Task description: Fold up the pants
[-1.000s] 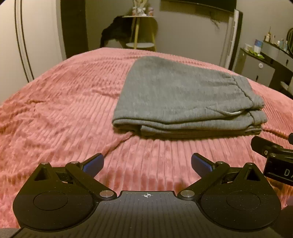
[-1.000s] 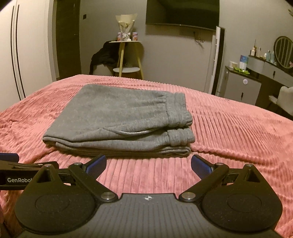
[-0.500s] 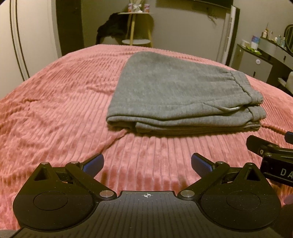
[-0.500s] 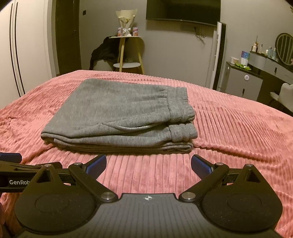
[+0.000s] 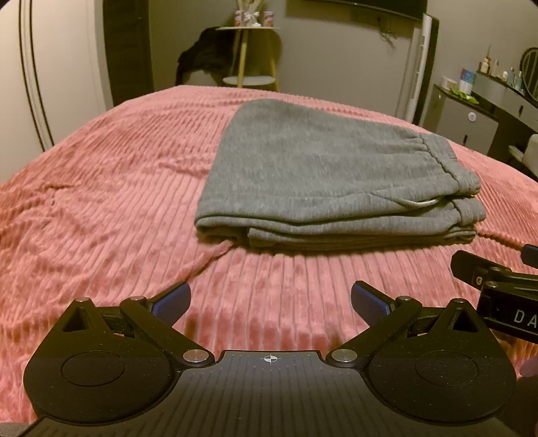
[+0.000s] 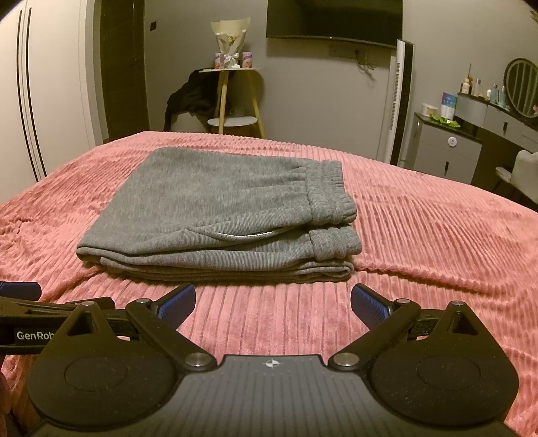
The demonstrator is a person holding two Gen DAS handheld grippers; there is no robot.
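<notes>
Grey sweatpants (image 5: 322,181) lie folded in a flat stack on the pink ribbed bedspread (image 5: 101,208), waistband to the right. They also show in the right wrist view (image 6: 218,208). My left gripper (image 5: 270,299) is open and empty, held short of the stack's near edge. My right gripper (image 6: 272,301) is open and empty, also short of the near edge. The right gripper's body shows at the right edge of the left wrist view (image 5: 497,285); the left one shows at the left edge of the right wrist view (image 6: 30,319).
Beyond the bed stand a small wooden side table (image 6: 232,97) with dark clothing draped beside it, a wall TV (image 6: 333,20), a tall tower fan (image 6: 400,101) and a grey dresser (image 6: 447,151) with a mirror at the right. White wardrobe doors (image 6: 30,101) stand at the left.
Both grippers have drawn back slightly and tilted up, so the stack sits a little farther and more of the room shows. The pants have not moved.
</notes>
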